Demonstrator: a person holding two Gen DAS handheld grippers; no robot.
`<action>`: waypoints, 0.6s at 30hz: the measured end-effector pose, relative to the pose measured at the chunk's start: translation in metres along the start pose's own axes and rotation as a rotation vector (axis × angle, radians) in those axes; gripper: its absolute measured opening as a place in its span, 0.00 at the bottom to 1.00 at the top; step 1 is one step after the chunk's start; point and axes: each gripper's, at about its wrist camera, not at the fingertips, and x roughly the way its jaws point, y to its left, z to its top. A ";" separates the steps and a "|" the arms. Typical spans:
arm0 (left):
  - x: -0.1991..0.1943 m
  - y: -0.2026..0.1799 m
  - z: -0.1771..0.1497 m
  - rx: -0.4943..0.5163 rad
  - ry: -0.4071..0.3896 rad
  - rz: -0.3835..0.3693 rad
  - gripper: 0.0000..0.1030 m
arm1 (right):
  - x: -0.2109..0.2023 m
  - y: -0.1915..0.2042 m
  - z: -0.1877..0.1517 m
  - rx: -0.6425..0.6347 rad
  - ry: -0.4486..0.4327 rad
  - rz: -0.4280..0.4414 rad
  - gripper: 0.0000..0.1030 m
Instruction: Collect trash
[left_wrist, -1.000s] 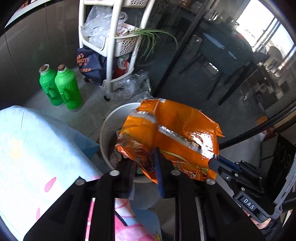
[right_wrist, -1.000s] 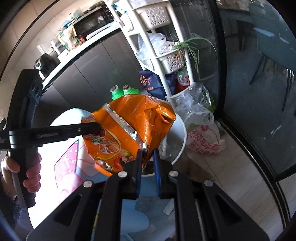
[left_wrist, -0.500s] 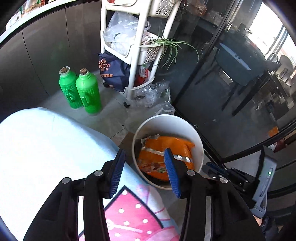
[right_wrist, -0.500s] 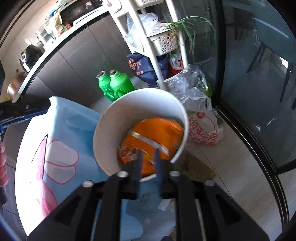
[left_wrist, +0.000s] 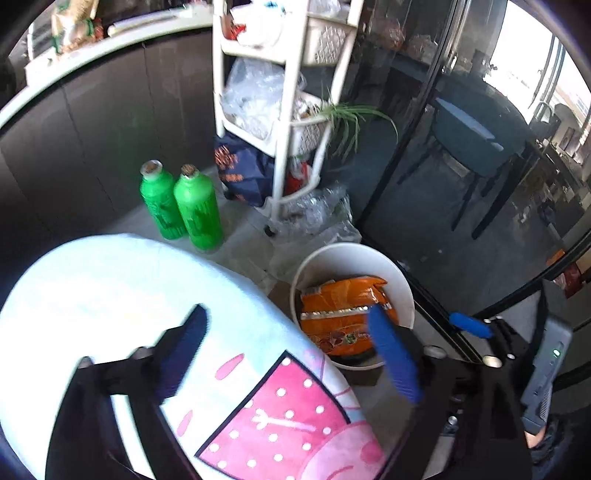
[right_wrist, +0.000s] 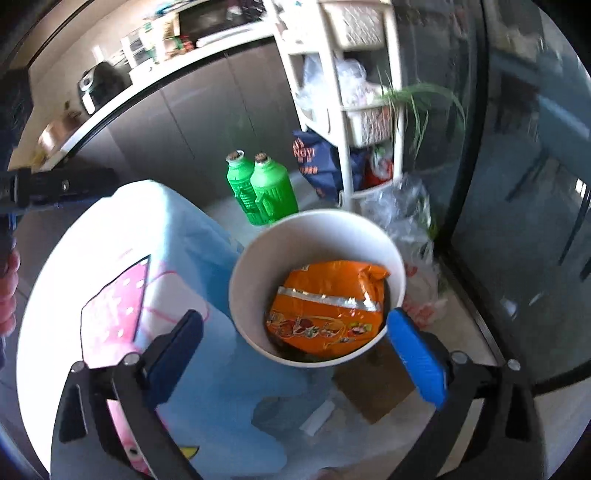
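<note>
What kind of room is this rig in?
Likely a home kitchen or dining corner: a counter with a microwave over dark cabinets, a white storage rack stuffed with plastic bags, and a white trash bin on the tiled floor holding an orange snack bag.

Snack bag (right_wrist: 327, 308) in bin (right_wrist: 243, 275), table (right_wrist: 55, 266) left, bottles (right_wrist: 264, 192) behind.
</note>
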 end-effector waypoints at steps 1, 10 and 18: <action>-0.009 0.000 -0.003 0.001 -0.021 0.010 0.91 | -0.007 0.006 0.000 -0.026 -0.006 -0.024 0.97; -0.103 0.007 -0.063 -0.029 -0.110 0.147 0.92 | -0.089 0.075 -0.021 -0.127 -0.061 -0.099 0.97; -0.192 0.033 -0.160 -0.162 -0.163 0.348 0.92 | -0.151 0.140 -0.064 -0.127 -0.085 -0.190 0.97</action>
